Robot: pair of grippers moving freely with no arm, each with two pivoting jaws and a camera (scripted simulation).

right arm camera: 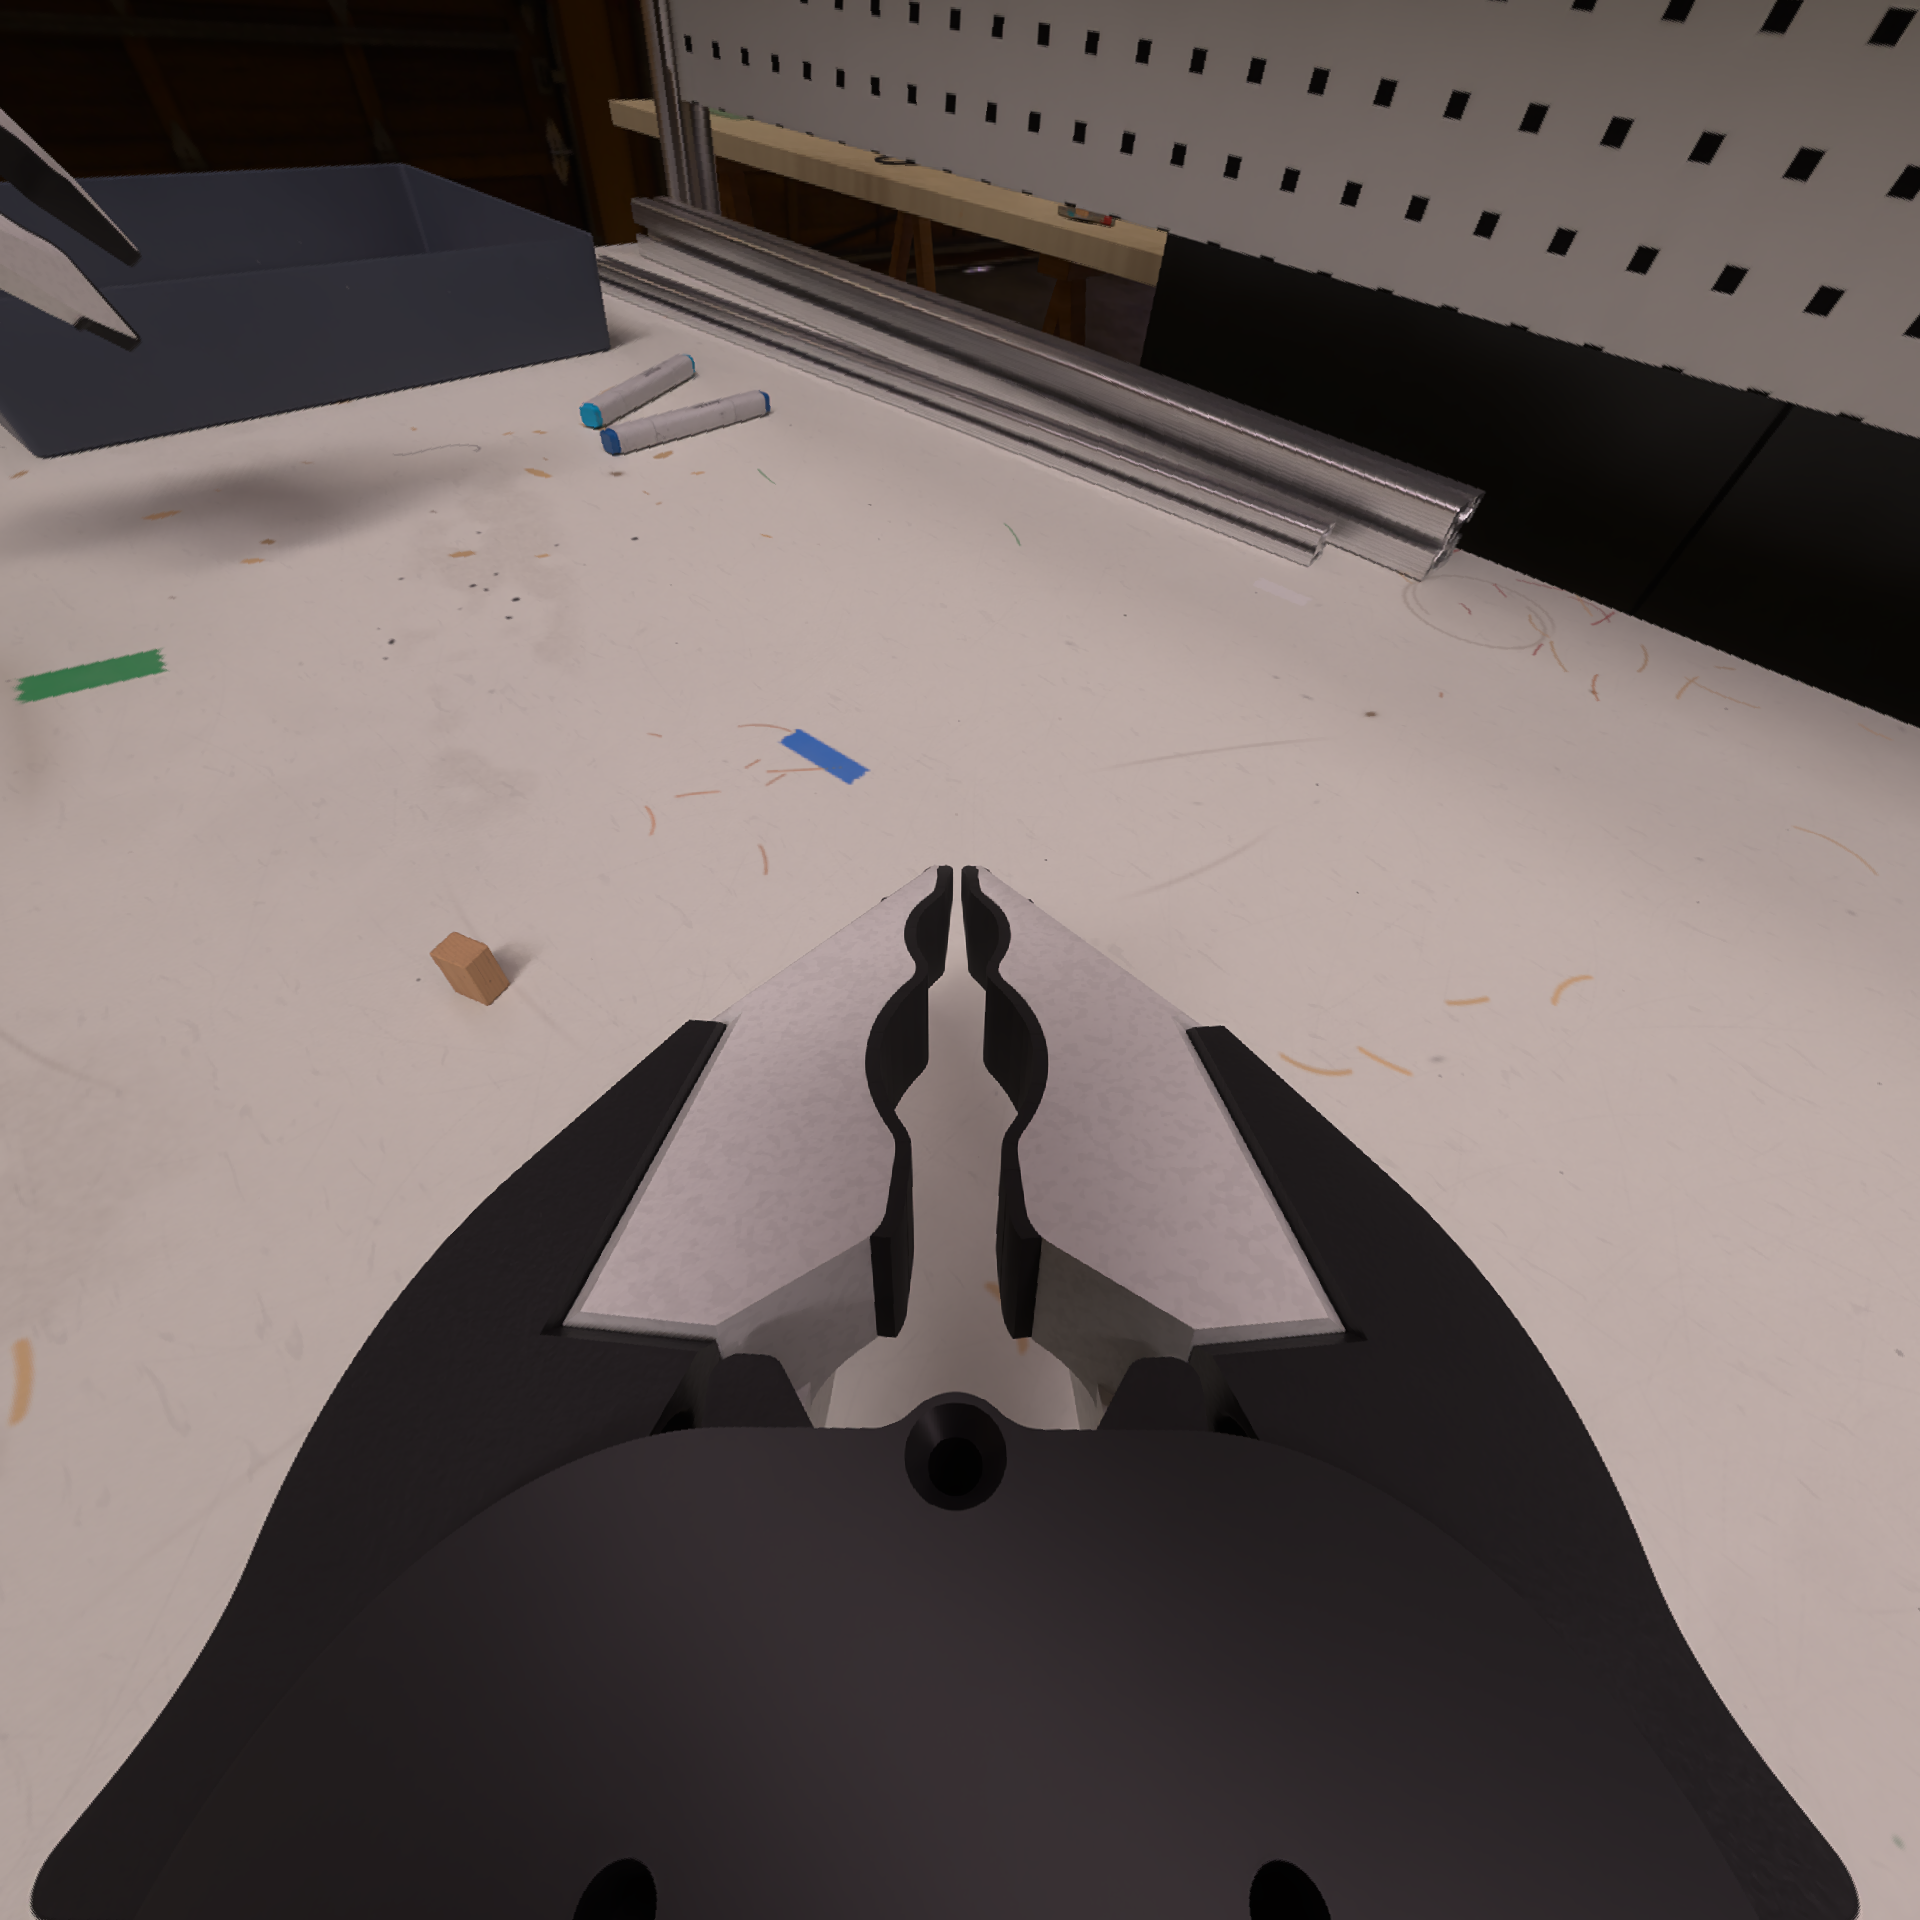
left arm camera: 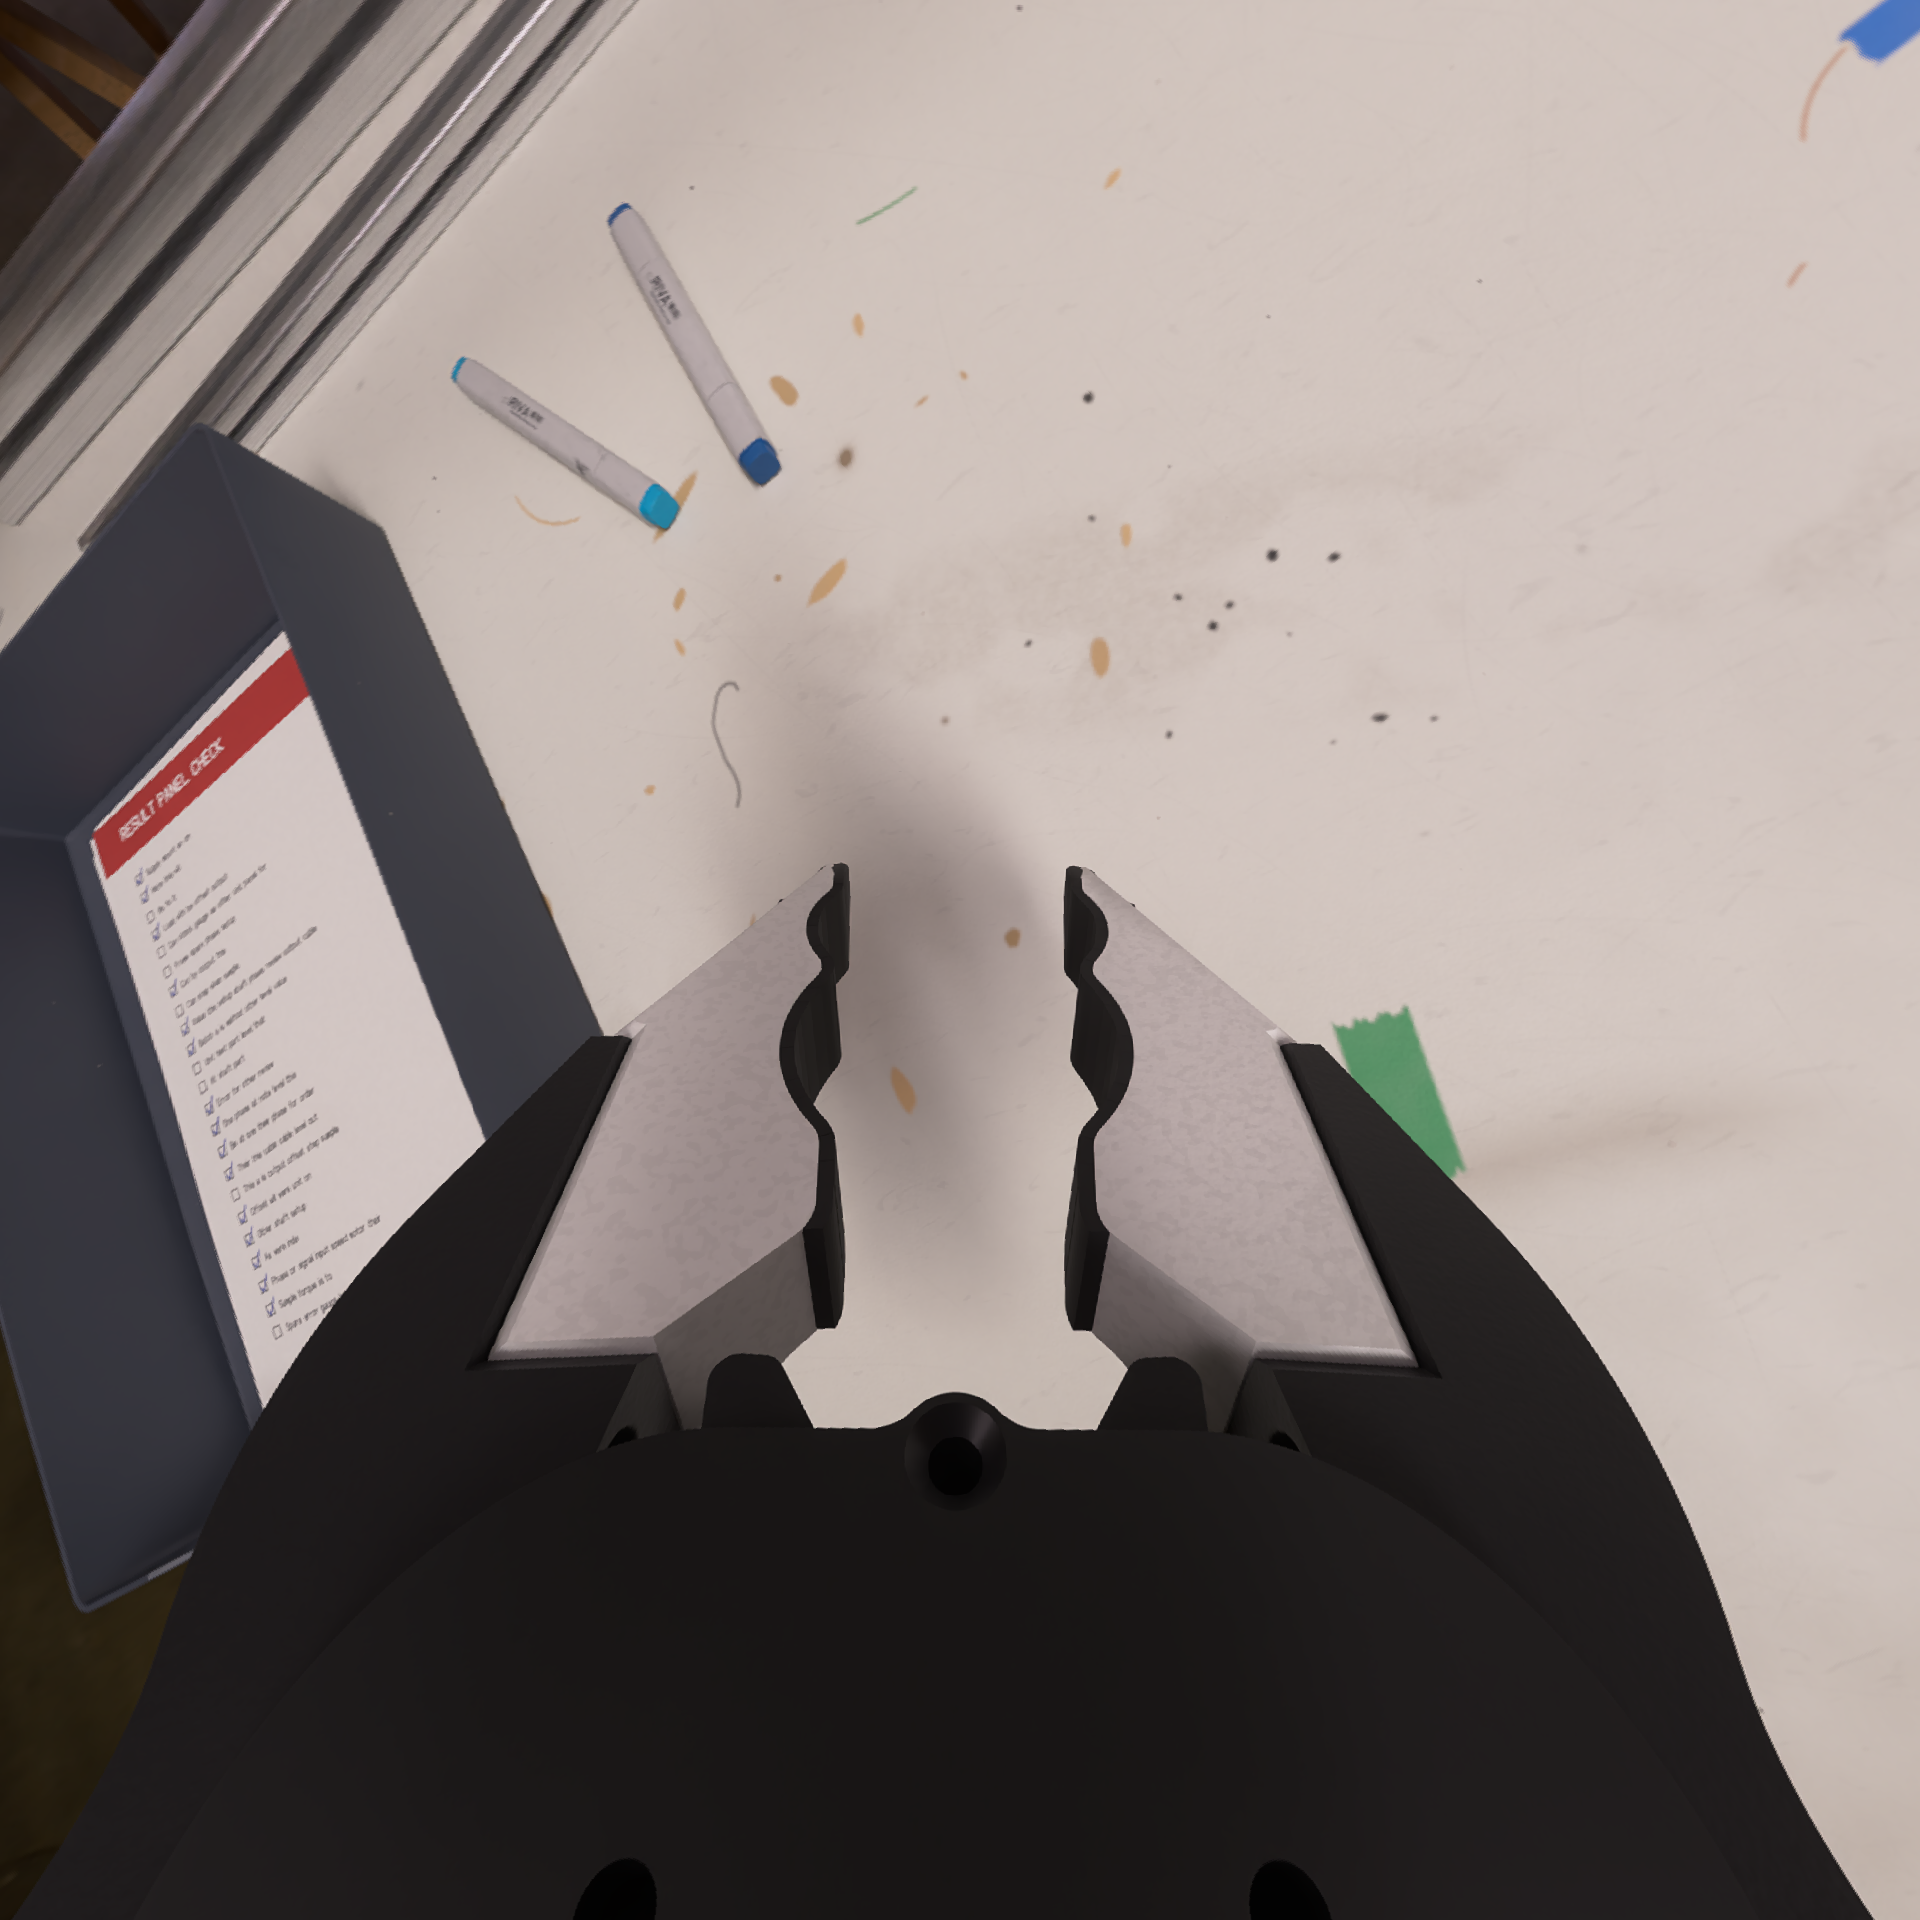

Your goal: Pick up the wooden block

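On the white table [right arm camera: 1143, 727], the wooden block [right arm camera: 470, 967] lies free, left of the right gripper [right arm camera: 956, 878], whose tongs are together and empty. The left gripper [left arm camera: 956, 883], tongs apart and empty, hangs over bare table near the grey tray [left arm camera: 436, 727], likely readied for a grasp; the block is outside its view.

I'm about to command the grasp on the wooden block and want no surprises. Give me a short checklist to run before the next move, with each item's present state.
1. Wooden block located: ok, right wrist view only.
2. Block free on the table, nothing touching it: ok.
3. Right gripper ready: not ok, jaws nearly closed, block off to its left.
4. Left gripper ready: ok, jaws open and empty.
5. Left gripper aimed at block: not ok, block outside its view.
6. Markers and grey bin clear of block: ok.
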